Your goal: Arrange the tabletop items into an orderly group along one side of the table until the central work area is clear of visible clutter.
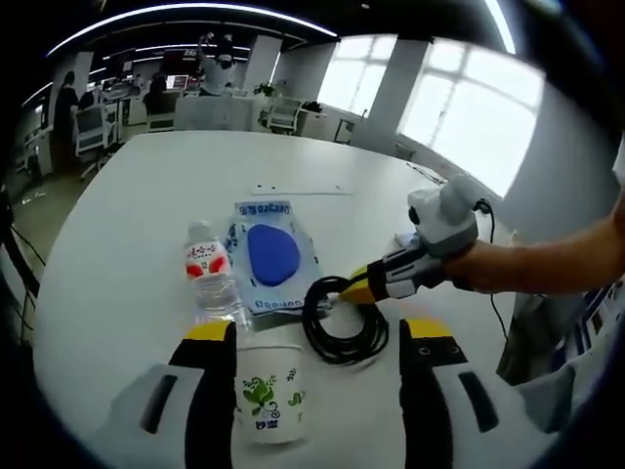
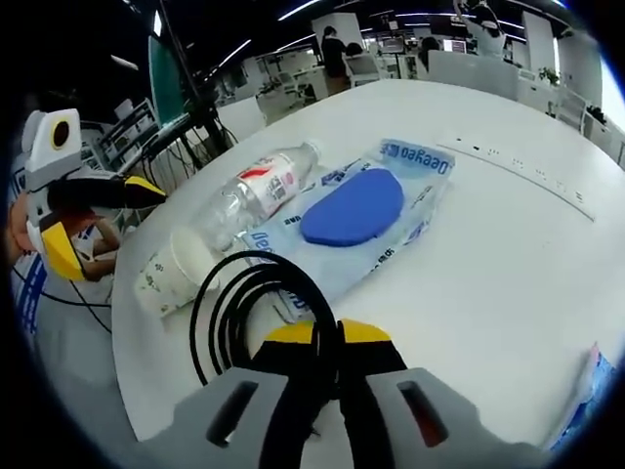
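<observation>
The right claw (image 2: 327,337) is pinched shut on the coiled black cable (image 2: 244,313), its jaws meeting over a strand at the coil's near side; in the left gripper view the same claw (image 1: 363,286) reaches in from the right onto the coil (image 1: 344,320). The left claw (image 1: 317,337) stands wide open, its jaws either side of the paper cup (image 1: 269,396) without gripping it. Cable, cup, water bottle (image 1: 209,269) and the blue packet (image 1: 270,256) sit bunched near one rounded edge of the white bench (image 1: 127,195).

The cable is probably light and floppy; lifted by one strand the loops may sag or spread, so gripping across several turns seems safer. The cup looks thin and crushable, so a gentle hold mid-wall suits it. The bottle lies on its side and may roll.
</observation>
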A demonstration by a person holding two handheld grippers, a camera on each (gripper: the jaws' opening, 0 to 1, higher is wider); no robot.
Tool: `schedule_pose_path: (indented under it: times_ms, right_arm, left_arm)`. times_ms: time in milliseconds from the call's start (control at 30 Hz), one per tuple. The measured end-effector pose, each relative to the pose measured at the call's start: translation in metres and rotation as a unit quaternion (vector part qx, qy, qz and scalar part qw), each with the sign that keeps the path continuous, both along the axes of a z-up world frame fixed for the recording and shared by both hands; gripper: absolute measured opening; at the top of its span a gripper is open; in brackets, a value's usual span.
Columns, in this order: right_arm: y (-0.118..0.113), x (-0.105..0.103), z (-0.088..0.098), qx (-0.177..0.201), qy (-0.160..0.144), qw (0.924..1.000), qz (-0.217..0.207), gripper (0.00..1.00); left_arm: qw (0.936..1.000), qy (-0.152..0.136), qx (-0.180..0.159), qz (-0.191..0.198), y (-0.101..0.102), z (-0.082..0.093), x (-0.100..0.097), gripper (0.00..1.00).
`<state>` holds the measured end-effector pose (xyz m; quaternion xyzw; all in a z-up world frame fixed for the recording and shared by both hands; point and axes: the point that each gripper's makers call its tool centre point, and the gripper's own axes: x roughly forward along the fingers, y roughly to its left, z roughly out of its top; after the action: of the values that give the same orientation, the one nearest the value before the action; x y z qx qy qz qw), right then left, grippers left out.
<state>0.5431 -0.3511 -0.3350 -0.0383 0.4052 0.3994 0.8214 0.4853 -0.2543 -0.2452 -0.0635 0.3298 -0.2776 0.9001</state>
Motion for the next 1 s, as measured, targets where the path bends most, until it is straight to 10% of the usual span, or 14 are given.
schedule_pose_path:
  times_ms: [1000]
  right_arm:
    - [-0.024, -0.018, 0.045, 0.044, -0.014, 0.9983, -0.035, 0.03]
  left_arm:
    - [0.9978, -0.005, 0.027, -0.059, -0.046, -0.01, 0.012, 0.48]
